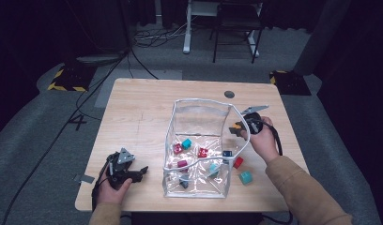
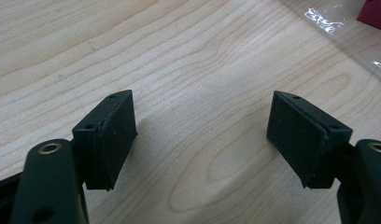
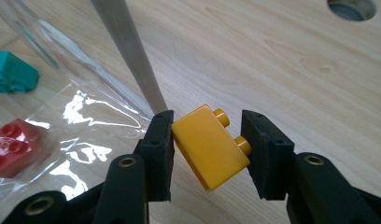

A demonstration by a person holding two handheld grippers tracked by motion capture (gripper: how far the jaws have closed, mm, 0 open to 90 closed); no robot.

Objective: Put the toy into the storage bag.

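The jaws of the right gripper squeezed a yellow brick low in the middle of the right gripper view. In the left gripper view, the left gripper stood wide apart over bare table. In the high view, the brick sat right of the middle, beside the clear bag

The room is dim, its edges falling to black; overhead light falls mainly on the wooden table. The high view is soft and slightly grainy. Glare streaks the clear plastic bag. In the 2 gripper views, wood grain reads sharp; soft shadows sit under the jaws, whose nearest parts blur.
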